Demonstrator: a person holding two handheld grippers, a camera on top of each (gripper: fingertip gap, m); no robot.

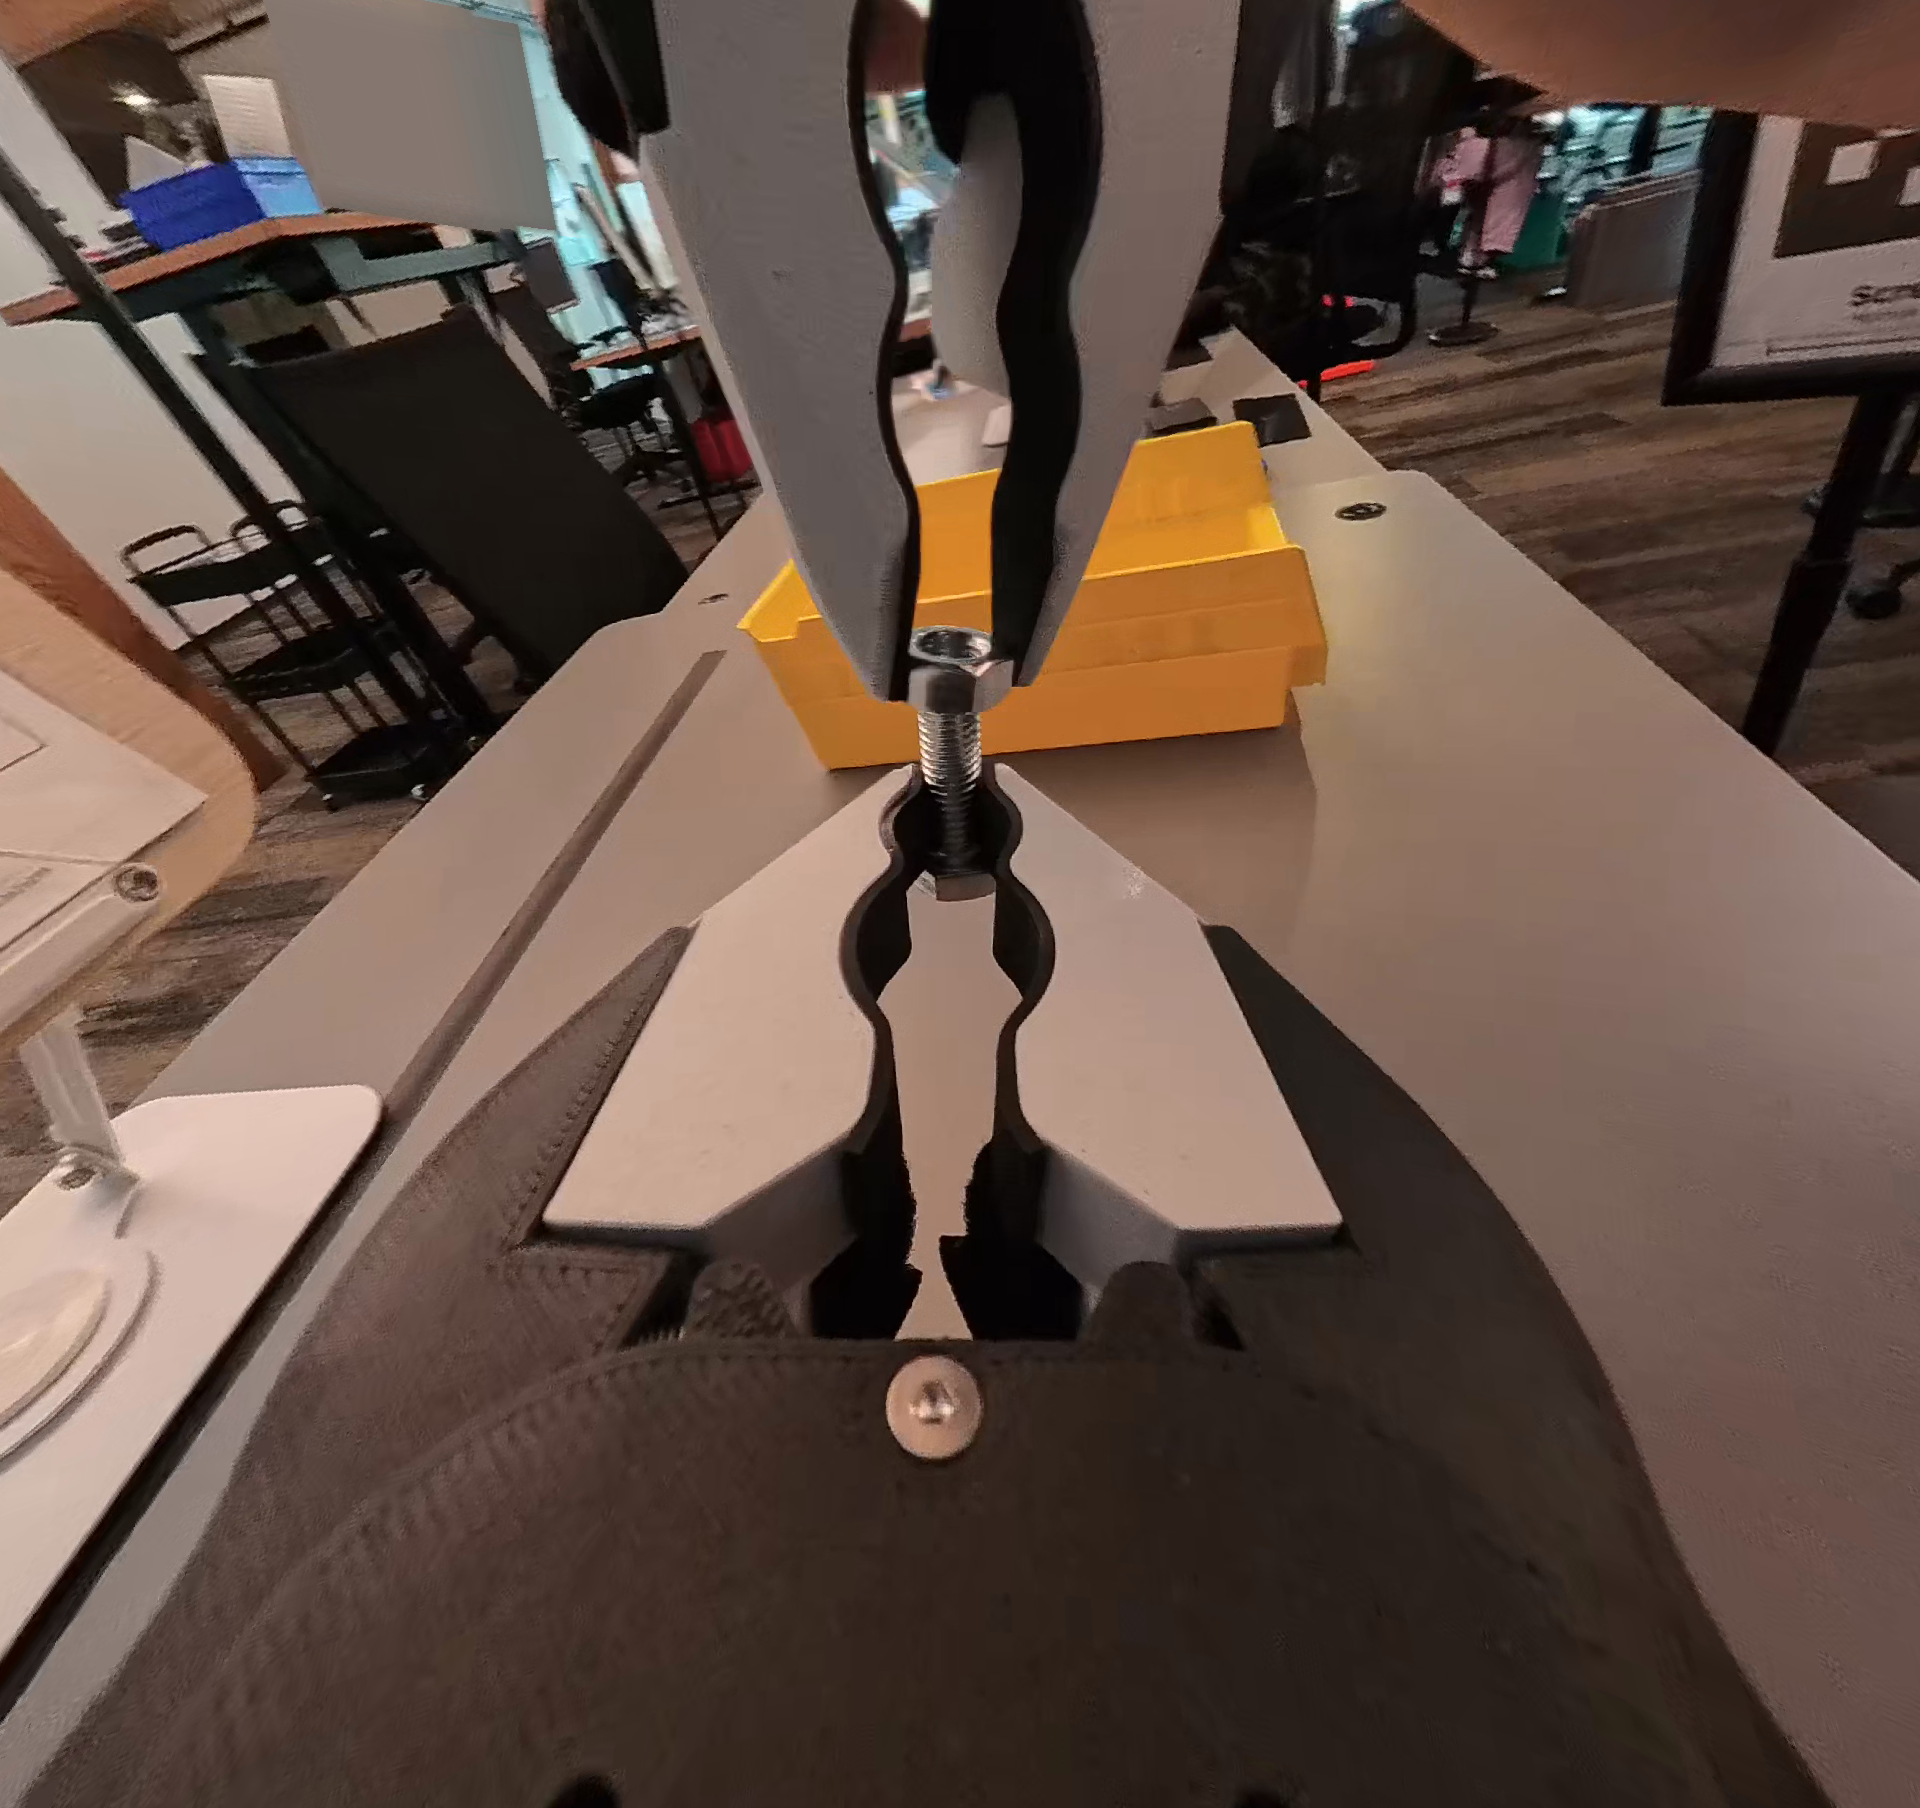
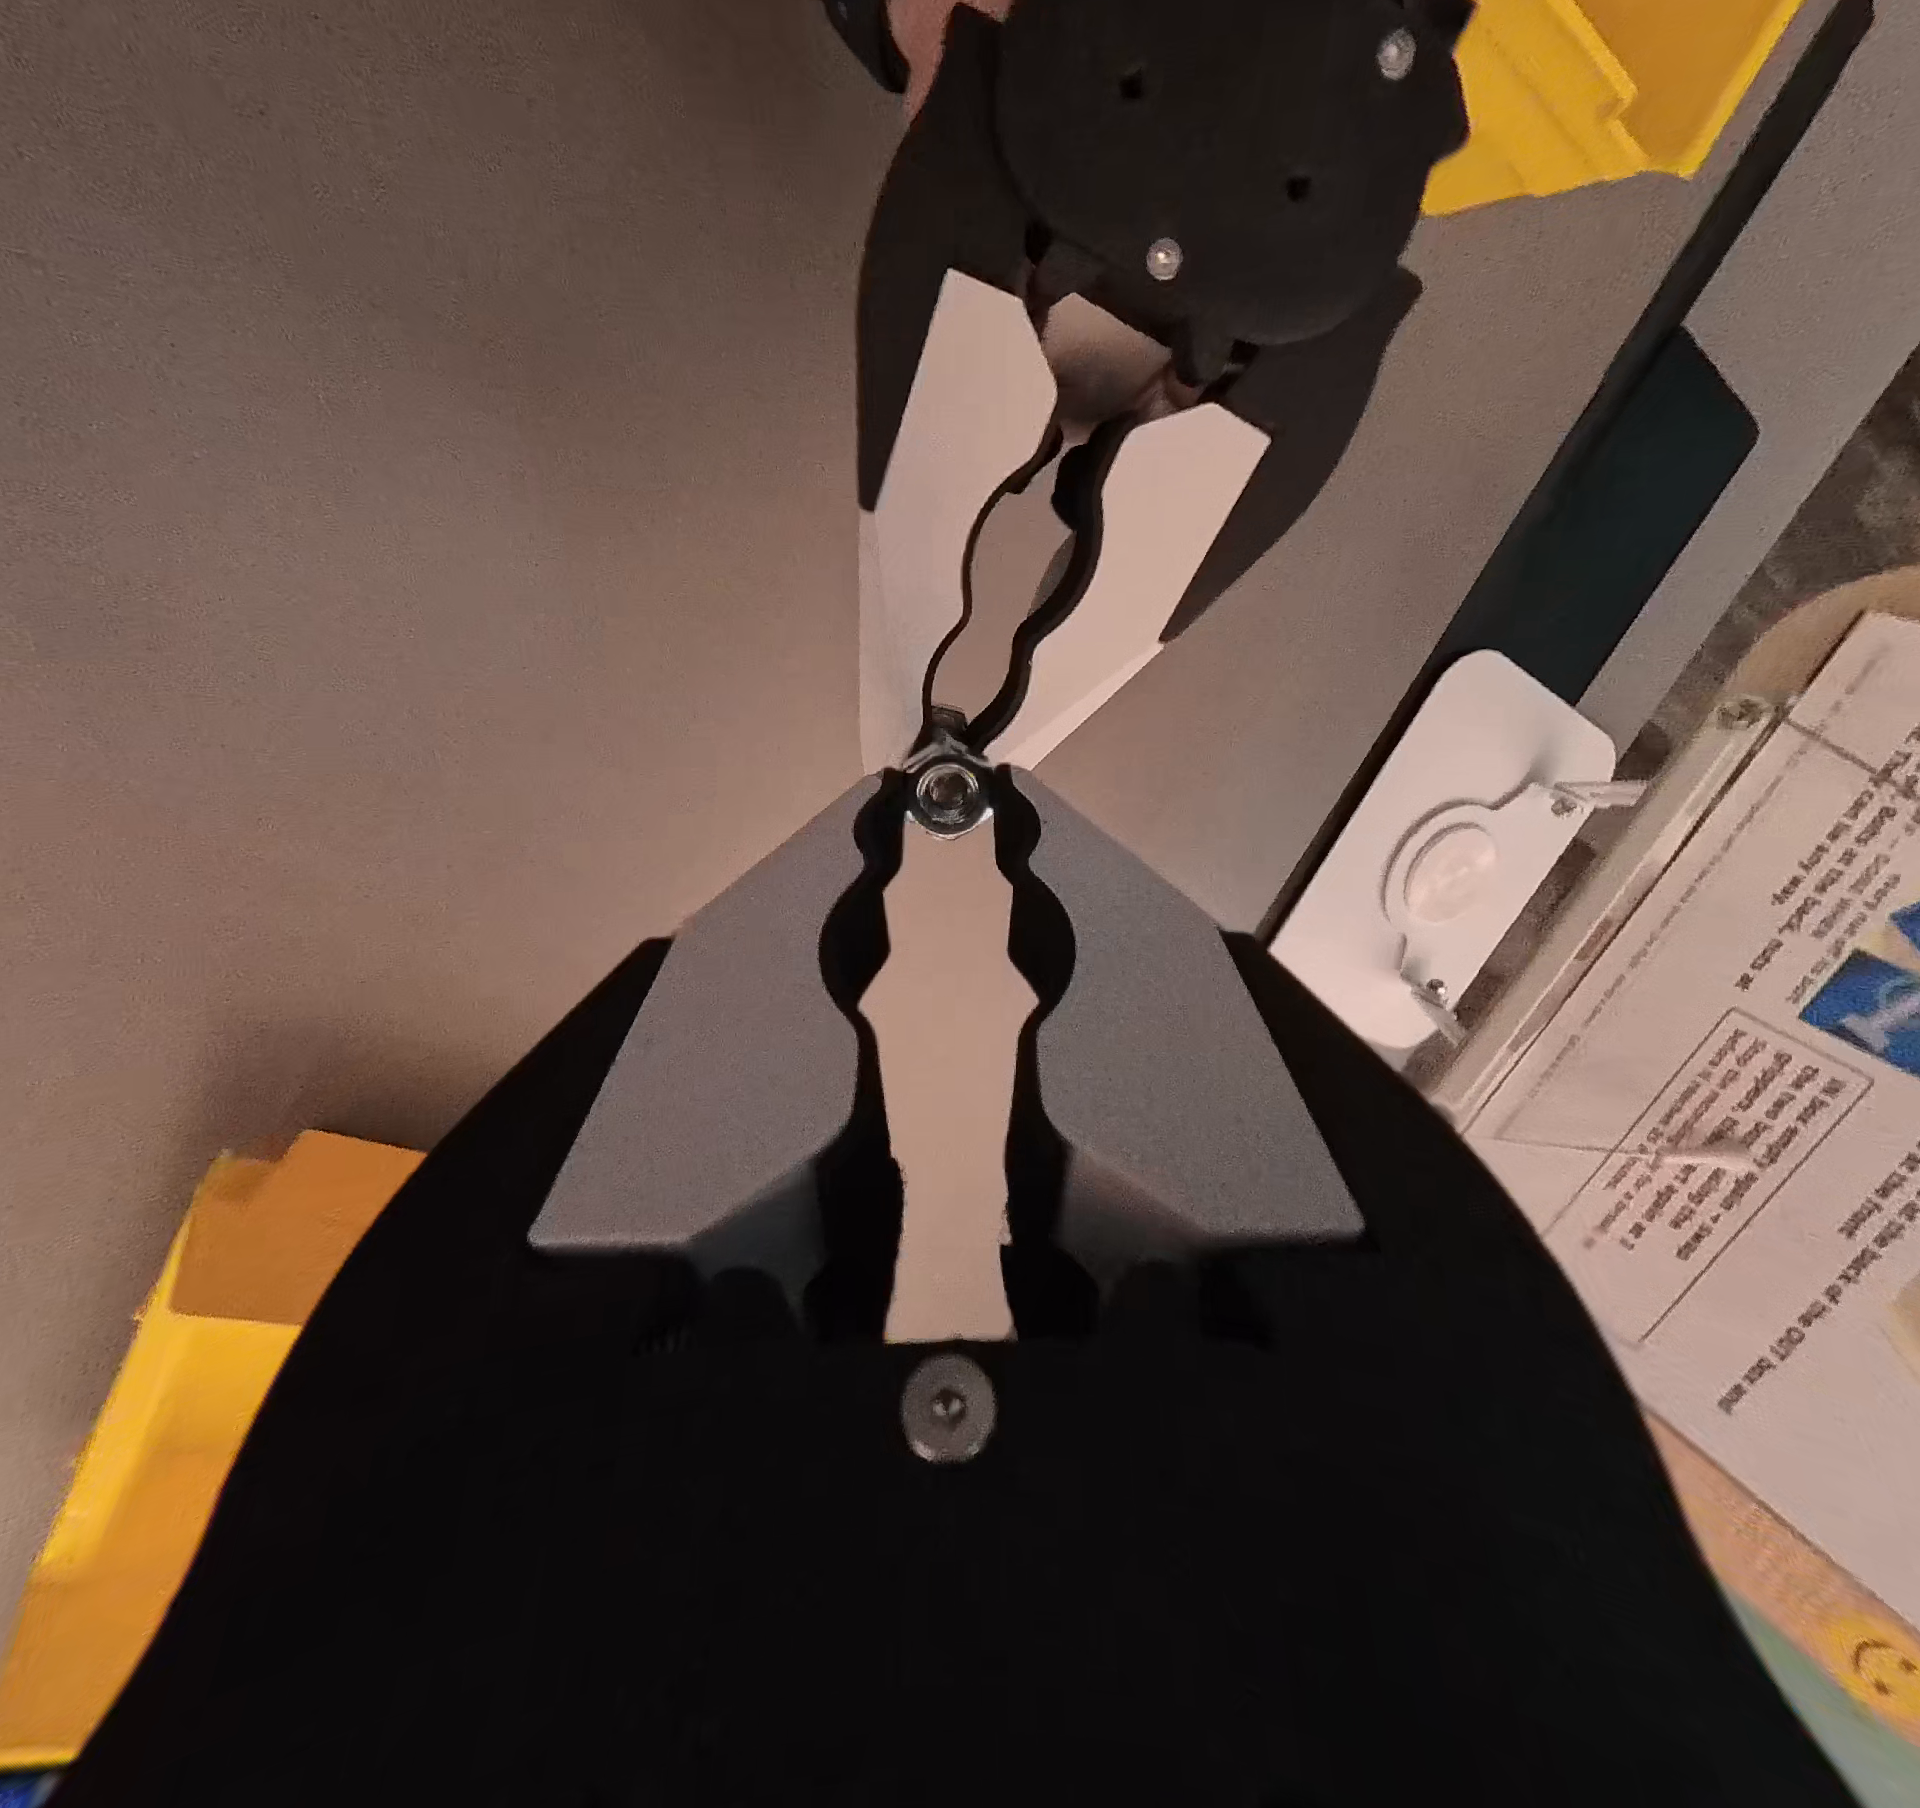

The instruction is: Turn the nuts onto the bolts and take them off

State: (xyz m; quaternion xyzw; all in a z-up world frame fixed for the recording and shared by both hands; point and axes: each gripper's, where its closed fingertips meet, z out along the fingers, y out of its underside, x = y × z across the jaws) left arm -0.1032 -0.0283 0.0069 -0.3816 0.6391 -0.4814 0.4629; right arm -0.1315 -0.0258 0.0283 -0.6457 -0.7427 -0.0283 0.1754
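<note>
Pinching the bolt just above its hex head, the left gripper keeps the threaded shank pointing away from its camera, above the grey table. At the far end of that shank sits the nut, and the right gripper comes in from the opposite side with its fingertips pressed against two flats of the nut. Seen in the right wrist view, the right gripper clamps the nut end-on, the tip of the bolt showing in its bore, while the left gripper grips the bolt directly behind the nut. Both sets of fingers are closed to a narrow gap, each on its own part. A yellow bin rests on the table just beyond the bolt in the left wrist view. In the right wrist view, a second yellow bin lies at the lower left of the nut, and a printed sheet lies to the nut's right, past a white stand base.
</note>
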